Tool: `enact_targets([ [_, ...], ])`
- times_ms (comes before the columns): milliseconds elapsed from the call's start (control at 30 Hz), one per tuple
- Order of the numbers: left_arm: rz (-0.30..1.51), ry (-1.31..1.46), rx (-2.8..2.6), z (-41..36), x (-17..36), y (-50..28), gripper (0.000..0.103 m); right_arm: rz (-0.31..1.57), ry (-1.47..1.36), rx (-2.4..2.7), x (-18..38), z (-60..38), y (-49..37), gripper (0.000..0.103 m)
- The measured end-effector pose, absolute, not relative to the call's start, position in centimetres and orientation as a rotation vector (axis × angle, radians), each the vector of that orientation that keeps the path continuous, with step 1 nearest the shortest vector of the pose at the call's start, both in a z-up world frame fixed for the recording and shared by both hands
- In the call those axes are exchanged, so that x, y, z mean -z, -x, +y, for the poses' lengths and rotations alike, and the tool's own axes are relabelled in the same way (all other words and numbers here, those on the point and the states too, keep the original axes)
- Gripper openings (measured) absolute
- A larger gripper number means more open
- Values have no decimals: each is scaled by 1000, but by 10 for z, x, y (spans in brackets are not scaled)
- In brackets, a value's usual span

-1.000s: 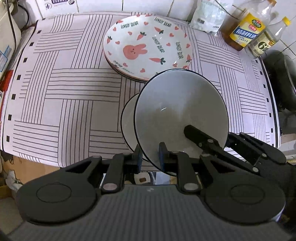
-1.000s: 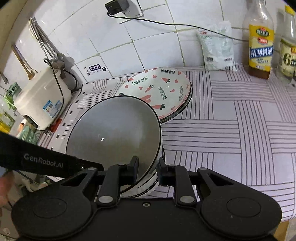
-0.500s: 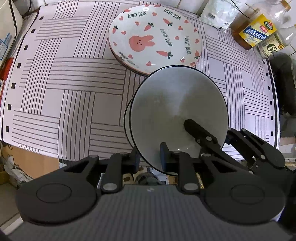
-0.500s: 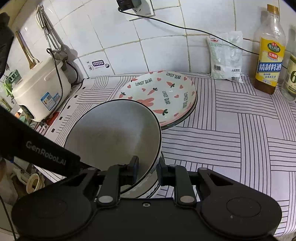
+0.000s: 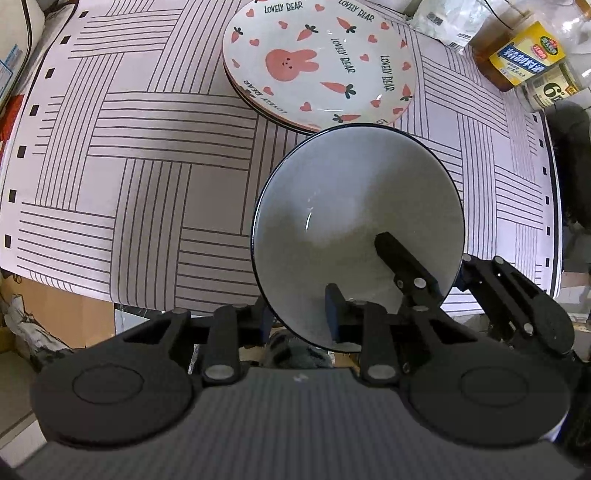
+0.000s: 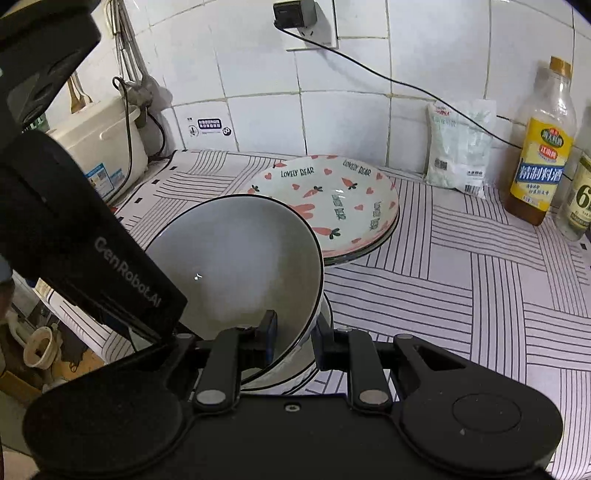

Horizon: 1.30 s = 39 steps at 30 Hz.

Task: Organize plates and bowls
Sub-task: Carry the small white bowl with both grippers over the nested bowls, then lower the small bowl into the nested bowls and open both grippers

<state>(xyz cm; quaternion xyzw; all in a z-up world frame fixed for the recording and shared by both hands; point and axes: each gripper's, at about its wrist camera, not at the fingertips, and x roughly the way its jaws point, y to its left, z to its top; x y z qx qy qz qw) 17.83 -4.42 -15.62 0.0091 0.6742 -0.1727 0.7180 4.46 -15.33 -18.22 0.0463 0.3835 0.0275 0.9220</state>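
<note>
A stack of white bowls with black rims [image 5: 354, 206] [image 6: 236, 258] hangs above the near edge of the striped counter. My left gripper [image 5: 299, 314] is shut on the stack's near rim. My right gripper [image 6: 293, 336] is shut on the rim from the other side; one of its fingers [image 5: 402, 258] reaches inside the top bowl. A lower bowl of the stack shows under the top one in the right wrist view. A stack of rabbit-and-carrot plates [image 5: 317, 62] [image 6: 332, 203] lies behind, apart from the bowls.
Striped cloth [image 5: 129, 166] covers the counter, whose front edge lies under the bowls. Two bottles [image 6: 543, 147] and a white bag [image 6: 458, 147] stand at the back right. A rice cooker [image 6: 99, 147] is at the back left, with its cable and a wall socket [image 6: 306, 22].
Both grippers have carried the bowl stack forward over the counter, closer to the plates. Both grips are unchanged.
</note>
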Motion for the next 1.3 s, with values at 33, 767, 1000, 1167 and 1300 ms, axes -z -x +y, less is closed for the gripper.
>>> enact_targets([
  [33, 1491, -24, 380, -45, 157, -178, 28, 784, -86, -56, 183, -153, -45, 24],
  [767, 1366, -42, 384, -36, 159, -168, 32, 751, -14, -1, 187, -149, -42, 35],
  [1000, 1286, -14, 439, -26, 144, -155, 34, 706, -20, -55, 174, -152, -20, 49],
  [1167, 1229, -7, 462, -22, 134, -139, 39, 668, -27, -109, 166, -157, 1, 59],
  [1300, 1176, 9, 488, -19, 131, -124, 40, 602, -40, -113, 162, -160, 20, 59],
])
